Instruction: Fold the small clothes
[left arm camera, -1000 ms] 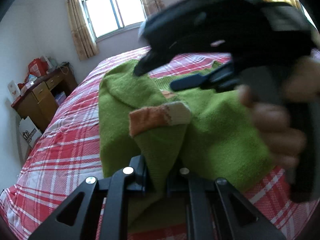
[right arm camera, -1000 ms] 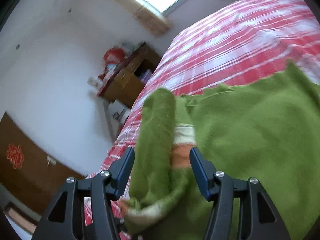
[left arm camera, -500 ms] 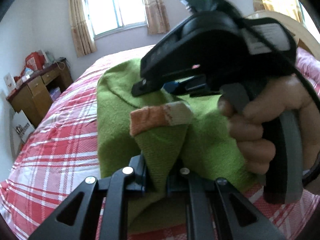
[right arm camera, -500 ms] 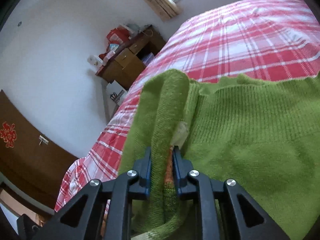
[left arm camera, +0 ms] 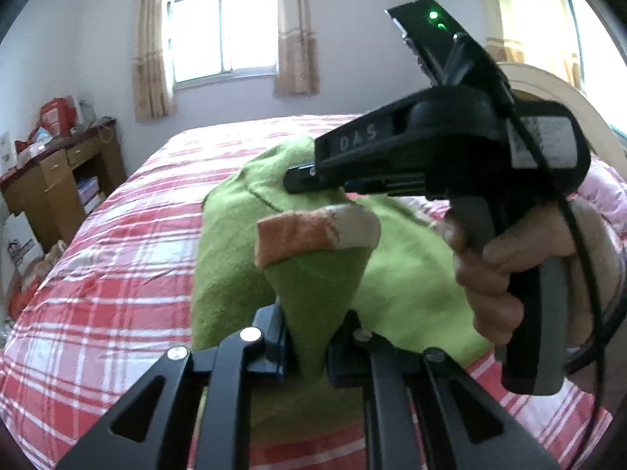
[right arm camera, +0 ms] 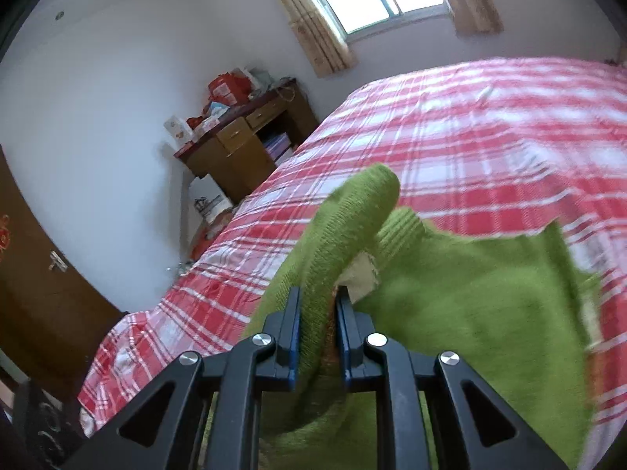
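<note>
Left gripper (left arm camera: 309, 346) clamped on a green fold of the knitted sweater (left arm camera: 411, 274), just below the orange-and-white cuff (left arm camera: 313, 231) that stood up above the jaws. Right gripper (right arm camera: 317, 333) pinched shut on another thick green roll of the same sweater, with a pale patch of cuff showing just beside the right jaw. Seen from the left wrist camera: the right gripper biting the sweater's upper edge, gripped by the right hand (left arm camera: 505, 274). Sweater lifted at both pinch points, the rest draped down onto the red plaid bed (right arm camera: 470, 137).

Judged soft, light and stretchy; thick knit, so not slippery, but liable to sag and bunch between the two holds. Best taken at seams, cuffs or hem edges, where the ribbing gives the jaws something firm.

Compared with a second ago: right jaws then wide apart around the green roll, now closed on it. Right gripper then crossed high over the sweater in the left view; now lower and nearer, fastened to the cloth. Left hold unchanged. Wooden dresser (right arm camera: 243, 145) by the wall, window (left arm camera: 219, 33) beyond the bed.
</note>
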`<action>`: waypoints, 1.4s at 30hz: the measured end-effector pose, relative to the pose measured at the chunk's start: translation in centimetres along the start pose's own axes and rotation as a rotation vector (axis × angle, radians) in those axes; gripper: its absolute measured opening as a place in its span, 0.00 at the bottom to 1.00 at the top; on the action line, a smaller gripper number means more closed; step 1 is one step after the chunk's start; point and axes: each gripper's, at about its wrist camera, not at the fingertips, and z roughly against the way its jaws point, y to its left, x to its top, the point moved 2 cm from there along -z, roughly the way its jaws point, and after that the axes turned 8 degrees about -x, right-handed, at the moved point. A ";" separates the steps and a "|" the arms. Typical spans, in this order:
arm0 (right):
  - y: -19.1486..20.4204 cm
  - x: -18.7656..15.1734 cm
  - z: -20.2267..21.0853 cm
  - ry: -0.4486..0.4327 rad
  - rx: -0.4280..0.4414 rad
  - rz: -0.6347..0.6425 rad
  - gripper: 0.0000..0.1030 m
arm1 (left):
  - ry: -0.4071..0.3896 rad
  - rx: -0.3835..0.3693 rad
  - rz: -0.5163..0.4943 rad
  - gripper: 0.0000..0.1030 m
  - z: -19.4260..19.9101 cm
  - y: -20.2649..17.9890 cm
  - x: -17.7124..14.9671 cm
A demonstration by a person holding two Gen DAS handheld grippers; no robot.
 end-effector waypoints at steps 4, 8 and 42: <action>-2.0 0.7 1.8 0.000 -0.054 0.036 0.15 | 0.008 -0.025 -0.041 0.14 -1.2 -2.2 0.6; -4.4 0.7 2.8 0.017 -0.104 0.056 0.14 | 0.038 -0.041 -0.080 0.14 -2.9 -5.1 0.6; -11.9 -8.4 14.5 -0.082 -0.240 -0.079 0.24 | 0.135 0.000 -0.029 0.51 2.6 -2.6 -5.0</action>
